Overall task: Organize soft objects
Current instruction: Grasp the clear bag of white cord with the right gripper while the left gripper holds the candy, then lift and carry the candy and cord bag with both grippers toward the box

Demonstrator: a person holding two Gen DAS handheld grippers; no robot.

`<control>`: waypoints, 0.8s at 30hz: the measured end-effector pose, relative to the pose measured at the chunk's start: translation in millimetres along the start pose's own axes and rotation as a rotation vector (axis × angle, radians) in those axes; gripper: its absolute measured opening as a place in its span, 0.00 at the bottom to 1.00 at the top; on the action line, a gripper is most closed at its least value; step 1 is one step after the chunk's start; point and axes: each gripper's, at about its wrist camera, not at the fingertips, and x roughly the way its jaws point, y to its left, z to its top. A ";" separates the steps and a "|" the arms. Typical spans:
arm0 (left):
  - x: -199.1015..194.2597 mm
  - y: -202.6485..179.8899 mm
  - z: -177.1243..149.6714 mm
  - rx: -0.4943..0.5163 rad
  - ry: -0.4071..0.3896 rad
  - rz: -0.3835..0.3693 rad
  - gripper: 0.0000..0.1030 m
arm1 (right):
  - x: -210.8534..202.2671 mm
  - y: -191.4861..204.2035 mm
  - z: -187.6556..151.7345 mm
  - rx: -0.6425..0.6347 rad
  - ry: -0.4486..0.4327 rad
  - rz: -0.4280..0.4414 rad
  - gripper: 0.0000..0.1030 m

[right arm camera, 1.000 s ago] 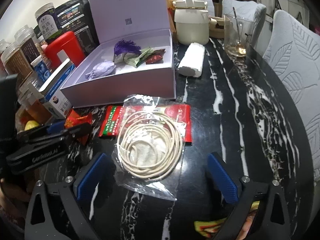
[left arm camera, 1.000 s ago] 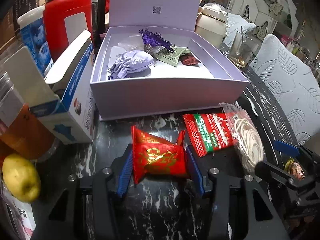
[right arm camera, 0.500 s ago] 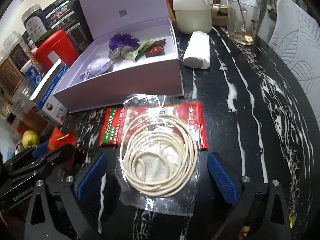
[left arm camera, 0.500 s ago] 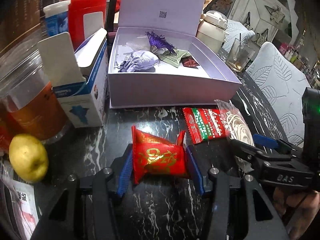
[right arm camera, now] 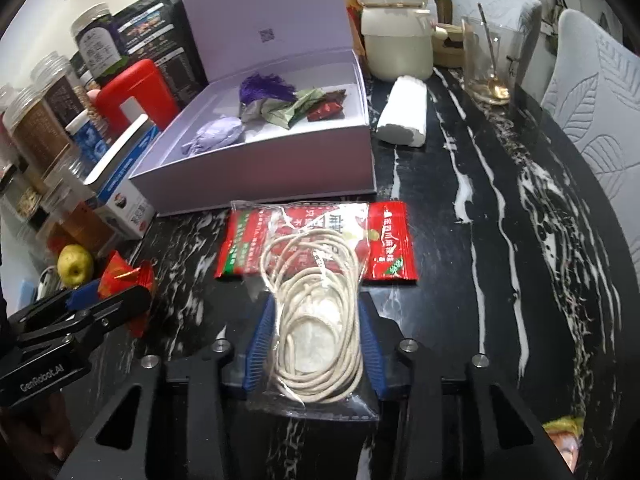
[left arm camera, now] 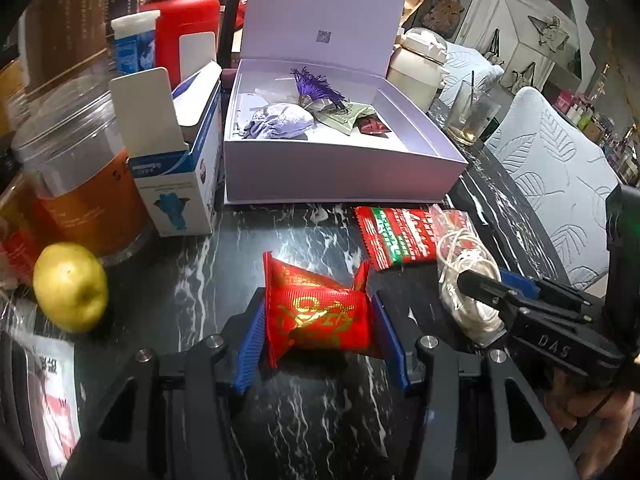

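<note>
My left gripper (left arm camera: pixel 320 332) is shut on a red candy packet (left arm camera: pixel 316 312) with gold print, held just above the black marble table. My right gripper (right arm camera: pixel 316 340) is shut on a clear bag of coiled white cord (right arm camera: pixel 316 308), which also shows in the left wrist view (left arm camera: pixel 464 280). A red and green sachet (right arm camera: pixel 388 248) lies under the bag's far end. The open lilac box (left arm camera: pixel 340 168) stands behind and holds a lilac pouch (left arm camera: pixel 280 124), a purple tassel (left arm camera: pixel 316 88), a green packet and a dark red packet.
Left of the box stand an open blue and white carton (left arm camera: pixel 180 168), an orange-filled jar (left arm camera: pixel 80 184), a red container (left arm camera: pixel 188 36) and a yellow apple (left arm camera: pixel 70 286). A white roll (right arm camera: pixel 404 110), a cream pot (right arm camera: pixel 396 36) and a glass (right arm camera: pixel 488 64) stand to the right.
My right gripper has closed from wide open onto the bag of cord, bunching it. My left gripper has drawn back from the box with the red packet still in it.
</note>
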 end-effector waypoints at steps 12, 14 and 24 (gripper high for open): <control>-31.6 -11.5 -22.3 0.012 -0.031 0.000 0.49 | -28.9 6.2 -33.8 0.000 -0.021 0.035 0.29; -36.9 -14.2 -26.6 0.017 -0.035 -0.004 0.49 | -35.9 6.2 -39.5 0.003 -0.028 0.037 0.29; -69.6 -27.8 -41.5 0.029 -0.080 -0.021 0.49 | -76.9 11.6 -62.3 0.003 -0.076 0.096 0.29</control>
